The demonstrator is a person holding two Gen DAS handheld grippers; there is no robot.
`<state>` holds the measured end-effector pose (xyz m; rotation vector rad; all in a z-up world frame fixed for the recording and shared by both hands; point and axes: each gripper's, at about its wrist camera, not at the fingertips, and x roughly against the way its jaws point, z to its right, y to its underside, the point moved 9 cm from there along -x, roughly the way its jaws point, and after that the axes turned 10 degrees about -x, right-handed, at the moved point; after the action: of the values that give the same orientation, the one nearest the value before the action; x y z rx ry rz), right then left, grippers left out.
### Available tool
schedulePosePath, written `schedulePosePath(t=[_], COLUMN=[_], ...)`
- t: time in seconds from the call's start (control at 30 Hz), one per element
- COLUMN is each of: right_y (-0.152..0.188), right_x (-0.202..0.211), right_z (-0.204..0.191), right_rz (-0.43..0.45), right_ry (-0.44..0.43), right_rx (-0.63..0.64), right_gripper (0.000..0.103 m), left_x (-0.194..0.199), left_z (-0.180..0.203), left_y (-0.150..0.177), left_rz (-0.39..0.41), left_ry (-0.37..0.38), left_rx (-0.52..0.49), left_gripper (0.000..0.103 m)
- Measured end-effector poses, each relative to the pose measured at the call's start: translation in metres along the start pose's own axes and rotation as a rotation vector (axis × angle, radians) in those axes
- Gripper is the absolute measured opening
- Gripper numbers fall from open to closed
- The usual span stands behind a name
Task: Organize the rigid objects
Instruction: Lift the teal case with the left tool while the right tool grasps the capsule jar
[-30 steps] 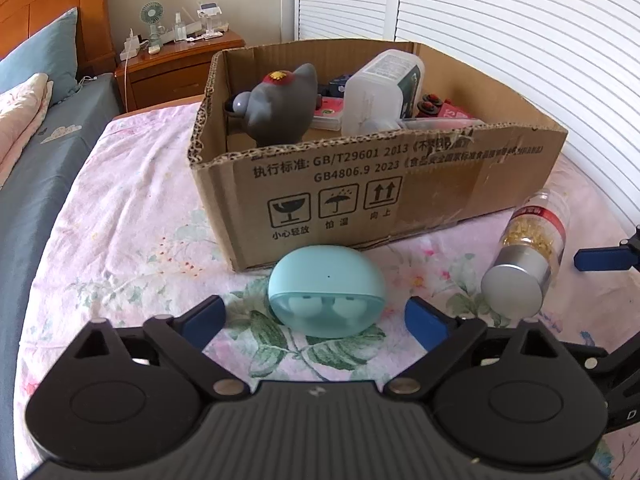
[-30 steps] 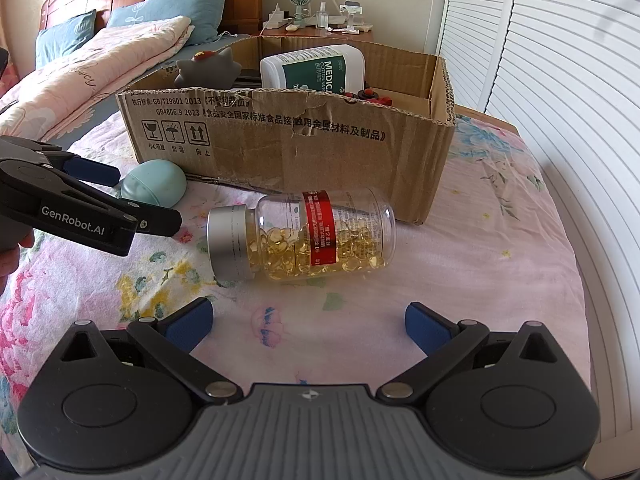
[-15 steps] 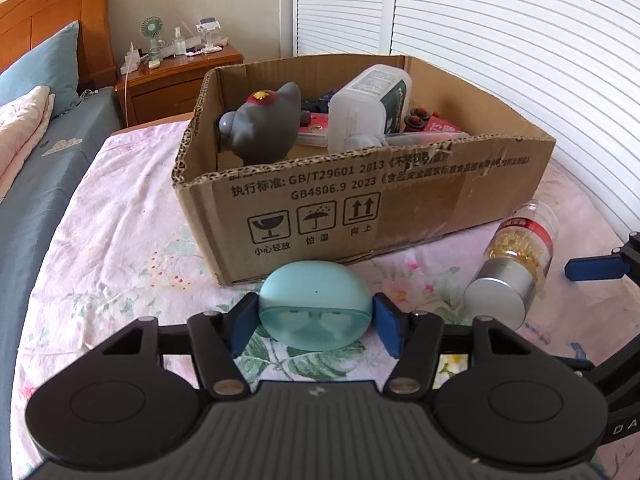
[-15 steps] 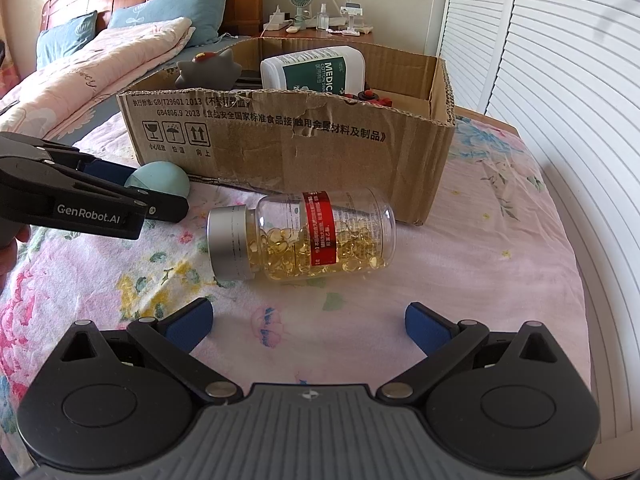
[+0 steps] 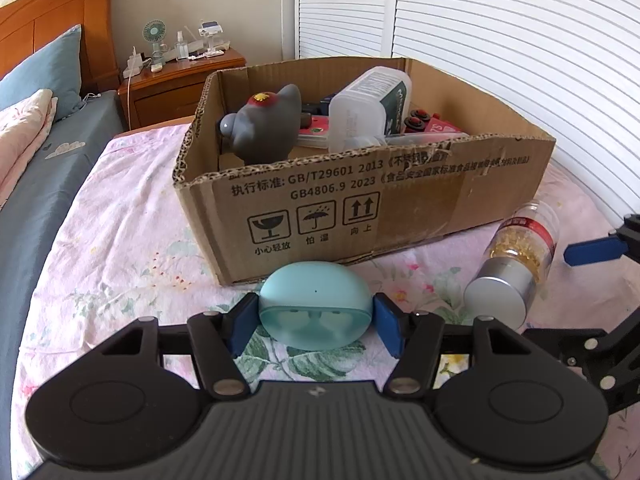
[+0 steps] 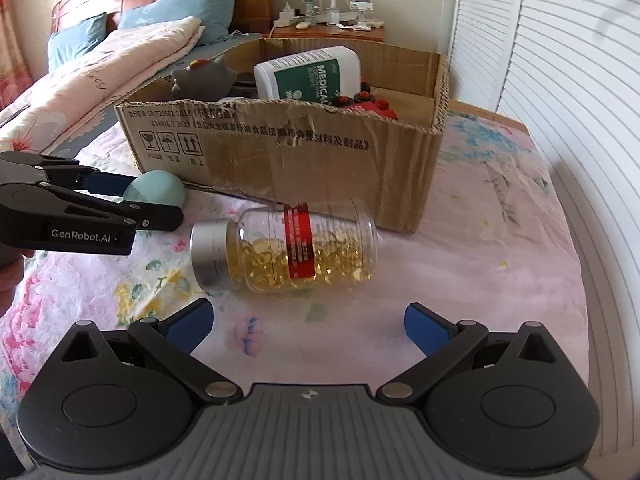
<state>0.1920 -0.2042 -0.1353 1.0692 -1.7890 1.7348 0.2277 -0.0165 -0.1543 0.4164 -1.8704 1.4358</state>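
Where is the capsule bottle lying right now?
In the right wrist view, the capsule bottle lies on its side on the floral bedsheet, centre frame, just in front of the cardboard box, cap toward the teal case.

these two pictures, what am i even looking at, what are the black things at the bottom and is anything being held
Each picture comes from a camera mounted on a hand-held two-finger gripper, looking along its blue-padded fingers. The black shapes are the grippers themselves. The left gripper is shut on a light blue earbud case on the flowered bedsheet. The right gripper is open and holds nothing; ahead of it lies a capsule bottle on its side. Behind stands a cardboard box that already holds a grey toy and a white bottle.
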Motion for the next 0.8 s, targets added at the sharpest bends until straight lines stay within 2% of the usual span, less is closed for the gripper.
schedulePosePath(t=[0.3,0.5,0.8], right_y=[-0.017,-0.021,-0.027], right_x=[-0.01,-0.009,-0.018], right_z=[-0.008,-0.022,-0.029], right_rz=[0.009,-0.007,-0.008], right_ry=[0.021,-0.029,0.036], right_rx=[0.055,0.017,-0.005], right_gripper=[0.103,0.103,0.103], left_x=[-0.002,-0.002,-0.004], left_z=[0.0,0.002,0.001], left_y=[-0.002,-0.003,-0.005], left_rz=[-0.002,-0.009,-0.017], left_ry=[0.007,0.007,0.025], left_rx=[0.0,-0.003,-0.028], left_gripper=[0.062,0.062,0.062])
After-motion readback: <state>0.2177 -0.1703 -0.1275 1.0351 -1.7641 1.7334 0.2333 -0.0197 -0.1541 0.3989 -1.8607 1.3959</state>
